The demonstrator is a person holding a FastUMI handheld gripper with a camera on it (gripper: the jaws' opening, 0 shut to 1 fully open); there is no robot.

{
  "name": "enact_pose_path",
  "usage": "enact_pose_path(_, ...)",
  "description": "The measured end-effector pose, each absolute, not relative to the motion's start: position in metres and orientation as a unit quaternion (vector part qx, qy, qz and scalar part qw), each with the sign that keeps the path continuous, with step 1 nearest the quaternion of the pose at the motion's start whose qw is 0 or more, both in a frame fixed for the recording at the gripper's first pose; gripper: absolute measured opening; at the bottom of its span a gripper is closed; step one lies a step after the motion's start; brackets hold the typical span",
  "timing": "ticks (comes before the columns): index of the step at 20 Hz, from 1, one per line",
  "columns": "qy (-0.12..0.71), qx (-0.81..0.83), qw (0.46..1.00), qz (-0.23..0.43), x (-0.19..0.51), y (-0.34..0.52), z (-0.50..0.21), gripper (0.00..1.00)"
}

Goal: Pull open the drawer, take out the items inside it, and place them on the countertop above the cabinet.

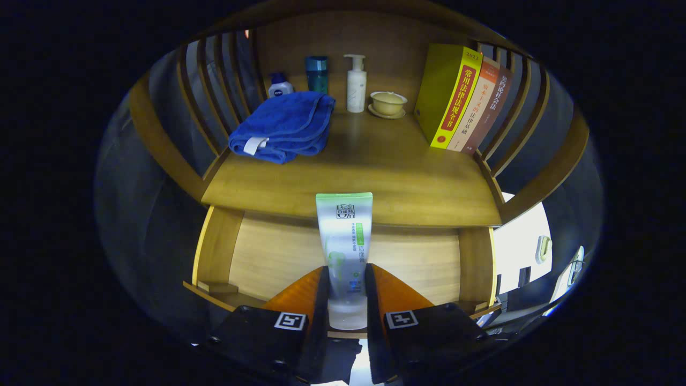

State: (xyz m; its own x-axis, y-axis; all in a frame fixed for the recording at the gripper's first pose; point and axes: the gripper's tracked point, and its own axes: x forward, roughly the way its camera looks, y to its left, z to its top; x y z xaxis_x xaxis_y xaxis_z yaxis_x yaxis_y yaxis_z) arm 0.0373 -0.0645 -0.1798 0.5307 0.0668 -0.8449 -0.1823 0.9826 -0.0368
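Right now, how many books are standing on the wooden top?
3. The yellow book stands nearest the cup, the tan book leans next to it, and the brown book is against the side slats. More could hide behind them.

- Folded blue towel, white tag showing.
- Behind it, a small white bottle and a teal cup.
- White pump bottle just beside a lidded bowl on its saucer.
- Three books upright, leaning against the slats.

Countertop: towel, bottles, cup, books.
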Motion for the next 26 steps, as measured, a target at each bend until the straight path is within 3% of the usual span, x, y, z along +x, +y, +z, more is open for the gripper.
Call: enact_pose_path(26, 0.480, -0.068, 0.875, 0.017, 0.209, -0.079, -0.245, 0.40)
